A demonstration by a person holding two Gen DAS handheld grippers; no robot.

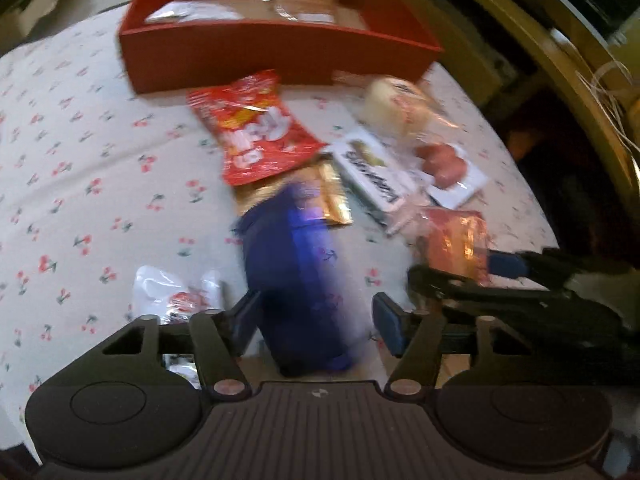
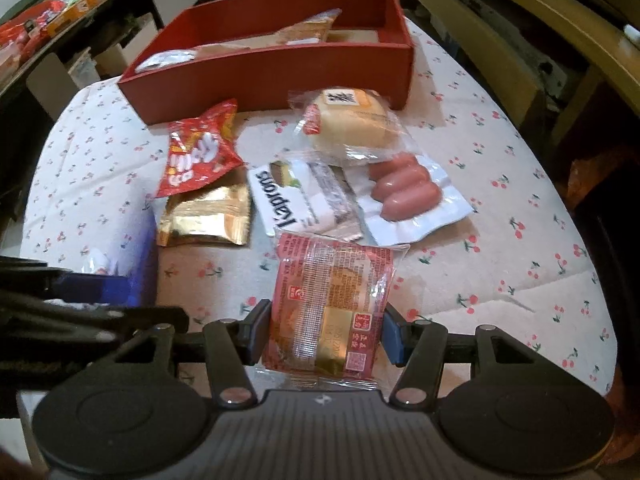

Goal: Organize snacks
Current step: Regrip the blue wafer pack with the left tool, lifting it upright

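Presently the right gripper point(image 2: 326, 330) is clamping the pink cake packet point(image 2: 328, 304) at lower centre, needing carriage to the red box point(image 2: 272, 76) above, while the left gripper point(image 1: 316, 320) is standing open astride a blurred blue packet point(image 1: 296, 280)

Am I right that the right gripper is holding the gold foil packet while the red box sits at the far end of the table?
Not quite. The right gripper holds the red cake packet, as the right wrist view shows; the gold foil packet lies loose on the tablecloth. The red box is indeed at the far end.
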